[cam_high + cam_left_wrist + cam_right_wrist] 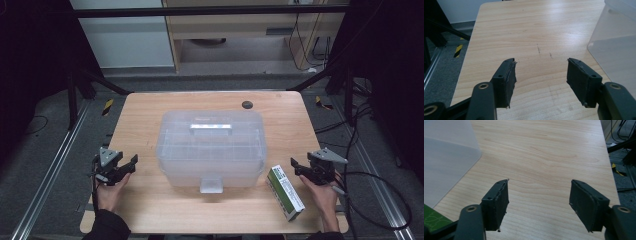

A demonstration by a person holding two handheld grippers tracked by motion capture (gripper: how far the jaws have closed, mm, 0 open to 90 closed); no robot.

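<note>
Centrally, translucent lidded storage box (210,147) on wooden tabletop (145,117), latch tab facing near edge, white-blue label on lid. Green-and-white carton (285,192) flat on tabletop, just right of box's near right corner. Left gripper (127,167) at left of box, held in hand (110,192), fingers (505,80) spread apart, nothing between them, bare wood beneath. Right gripper (296,167) just right of carton, near it but apart; fingers (587,203) likewise released, empty; box corner and carton edge at left of right gripper view
</note>
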